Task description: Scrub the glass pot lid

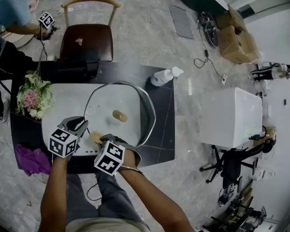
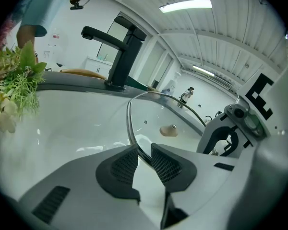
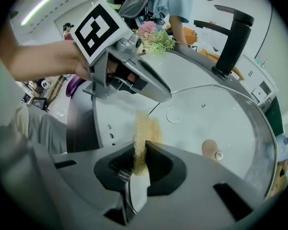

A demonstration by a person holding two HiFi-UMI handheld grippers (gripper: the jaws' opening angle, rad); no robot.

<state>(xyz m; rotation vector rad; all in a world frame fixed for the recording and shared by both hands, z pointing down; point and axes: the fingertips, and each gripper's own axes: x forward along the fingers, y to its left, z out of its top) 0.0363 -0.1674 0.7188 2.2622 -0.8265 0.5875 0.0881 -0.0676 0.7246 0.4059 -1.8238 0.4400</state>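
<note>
The glass pot lid (image 1: 111, 100) lies tilted in the white sink (image 1: 63, 100), its tan knob (image 1: 119, 115) facing up. My left gripper (image 1: 84, 128) is at the lid's near-left edge. In the left gripper view the metal rim (image 2: 134, 138) runs between the two pads, and the left gripper (image 2: 144, 159) is shut on it. My right gripper (image 1: 100, 140) is shut on a tan scrubbing sponge (image 3: 144, 133), which touches the lid (image 3: 206, 123) close to the left gripper's jaws (image 3: 153, 87). The sponge (image 1: 95, 137) shows between the two marker cubes.
A black faucet (image 2: 117, 56) stands at the sink's far side. Flowers (image 1: 34, 96) sit at the sink's left end and a purple cloth (image 1: 33, 159) lies at the counter's near-left corner. A soap bottle (image 1: 164, 76) stands behind the sink. Another person (image 1: 9, 13) stands beside a chair (image 1: 87, 37).
</note>
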